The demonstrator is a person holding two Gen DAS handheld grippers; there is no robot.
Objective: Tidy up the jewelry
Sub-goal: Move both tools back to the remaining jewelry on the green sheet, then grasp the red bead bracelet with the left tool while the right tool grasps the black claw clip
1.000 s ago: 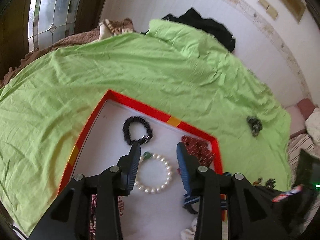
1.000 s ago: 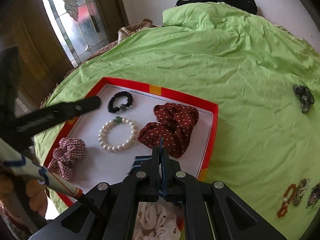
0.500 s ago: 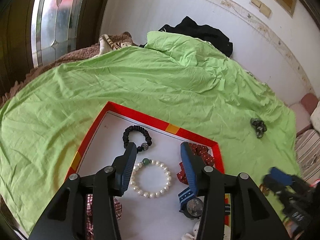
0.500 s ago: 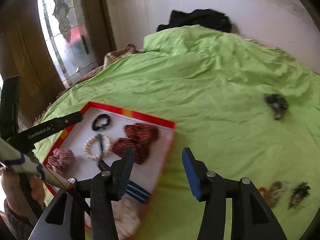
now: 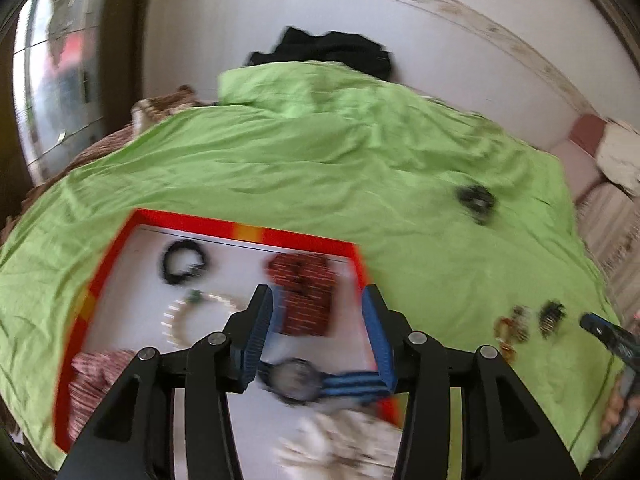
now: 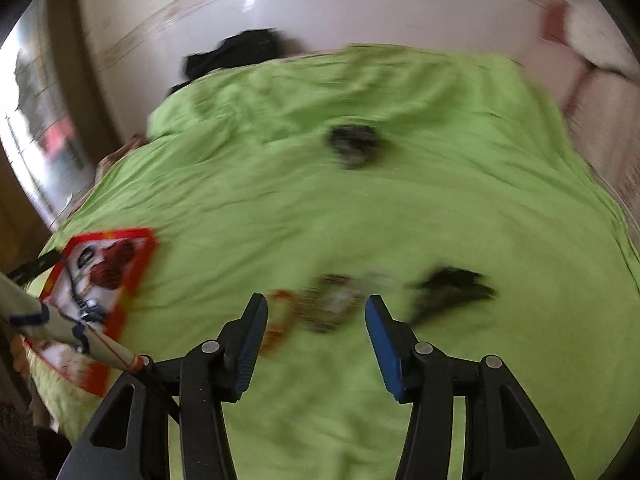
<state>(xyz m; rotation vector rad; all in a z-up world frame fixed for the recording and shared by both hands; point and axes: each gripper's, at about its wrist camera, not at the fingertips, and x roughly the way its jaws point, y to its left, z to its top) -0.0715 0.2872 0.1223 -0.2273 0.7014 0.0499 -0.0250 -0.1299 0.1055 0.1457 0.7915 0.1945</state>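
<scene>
Blue-striped wristwatch (image 5: 298, 378) now lies in red-rimmed tray (image 5: 308, 237); right tongs (image 6: 316, 334), spread empty, swung right toward loose brown-gold pieces (image 6: 320, 308) on green bedsheet (image 6: 360, 208); left tongs (image 5: 316, 336) spread.

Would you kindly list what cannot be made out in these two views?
- Right wrist: small pieces beyond the open right tongs are motion-smeared; type unclear.
- Right wrist: red tray contents are small and partly hidden by a sleeve.
- Left wrist: watch face blurred behind the open left tongs.
- Left wrist: white scrunchie cut off by the bottom edge.

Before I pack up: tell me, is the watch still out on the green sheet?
No. The watch lies inside the red-edged tray, beside the dotted scrunchie.
</scene>
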